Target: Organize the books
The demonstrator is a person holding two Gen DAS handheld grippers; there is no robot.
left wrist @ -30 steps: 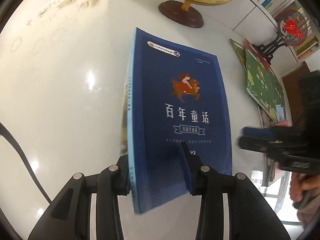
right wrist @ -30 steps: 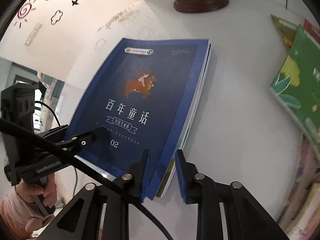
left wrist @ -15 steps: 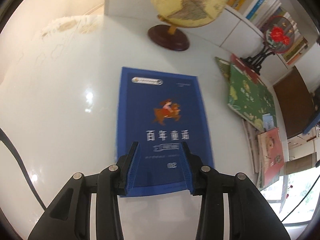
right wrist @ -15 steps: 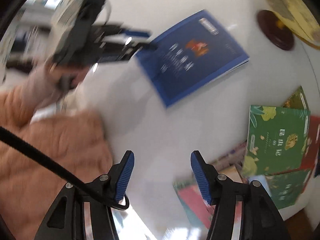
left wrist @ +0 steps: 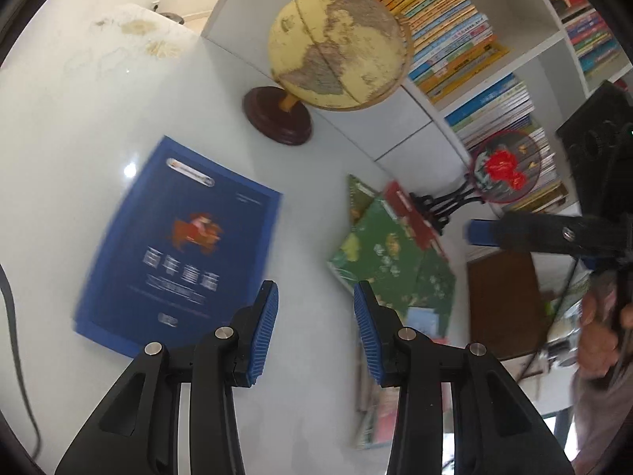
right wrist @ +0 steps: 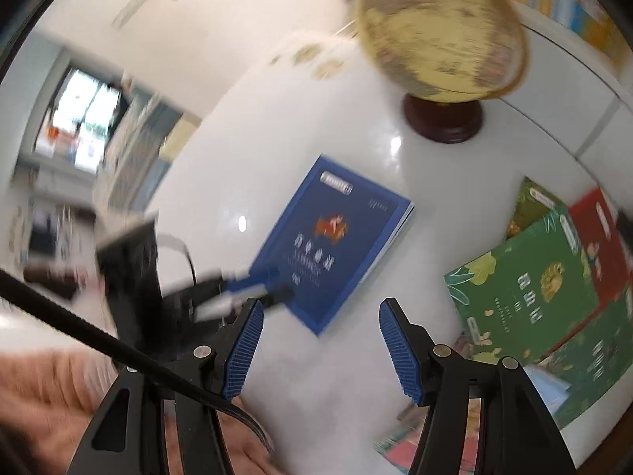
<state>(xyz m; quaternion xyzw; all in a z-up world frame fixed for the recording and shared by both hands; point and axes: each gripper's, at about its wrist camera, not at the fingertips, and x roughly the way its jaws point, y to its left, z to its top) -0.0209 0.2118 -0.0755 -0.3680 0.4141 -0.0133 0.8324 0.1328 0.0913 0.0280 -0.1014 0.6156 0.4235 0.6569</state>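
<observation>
A blue book (left wrist: 178,245) with a rider picture on its cover lies flat on the white table (left wrist: 79,118); the right wrist view shows this blue book (right wrist: 328,245) too. My left gripper (left wrist: 314,289) hangs above the table just right of the book, open, with nothing between its fingers. My right gripper (right wrist: 321,304) is also open and empty, high above the book's near corner. The left gripper appears blurred in the right wrist view (right wrist: 253,293), over the book's lower left corner. One blue tip of the right gripper (left wrist: 476,231) shows at the right.
A globe (left wrist: 336,47) on a dark wooden base stands behind the book. Green and red books (left wrist: 387,261) lie overlapping at the table's right side, with more below them. A round fan ornament (left wrist: 502,170) and full bookshelves (left wrist: 474,39) are behind. A person's hand (left wrist: 601,328) holds the right gripper.
A second ago both grippers had the blue book's edges between their jaws. Both have let go and risen, and the book now lies flat. The right gripper's jaws stand wider.
</observation>
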